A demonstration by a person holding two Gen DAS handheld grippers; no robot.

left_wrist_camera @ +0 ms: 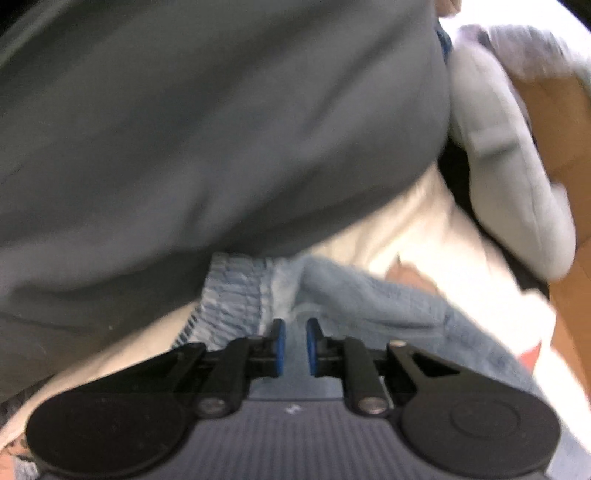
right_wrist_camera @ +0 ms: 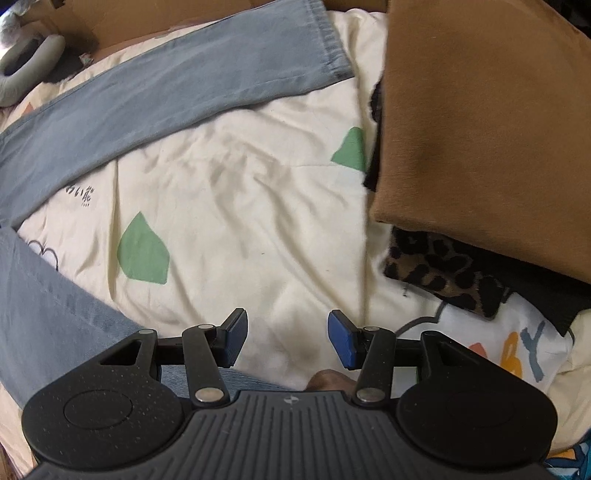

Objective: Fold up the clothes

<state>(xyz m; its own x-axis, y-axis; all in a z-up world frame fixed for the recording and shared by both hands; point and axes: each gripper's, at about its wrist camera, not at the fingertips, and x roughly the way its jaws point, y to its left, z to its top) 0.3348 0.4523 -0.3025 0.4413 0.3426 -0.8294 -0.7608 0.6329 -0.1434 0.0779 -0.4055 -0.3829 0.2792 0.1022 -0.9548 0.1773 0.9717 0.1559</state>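
Light blue jeans [left_wrist_camera: 369, 302] lie bunched right at my left gripper [left_wrist_camera: 295, 345]. Their elastic waistband [left_wrist_camera: 236, 291] sits just beyond the tips, and the narrow blue pads are shut on a fold of the denim. The left wrist view is blurred. In the right wrist view both legs of the jeans [right_wrist_camera: 184, 88] spread over the cream bedsheet [right_wrist_camera: 240, 184], one slanting across the top and one along the left edge. My right gripper [right_wrist_camera: 287, 339] hangs open over bare sheet between the legs, with nothing between its fingers.
A large dark grey garment [left_wrist_camera: 221, 129] fills most of the left wrist view, with a pale grey one [left_wrist_camera: 517, 166] to its right. A folded brown garment [right_wrist_camera: 480, 129] lies on a leopard-print piece [right_wrist_camera: 443, 269] at the right. Cardboard [right_wrist_camera: 147, 18] borders the far edge.
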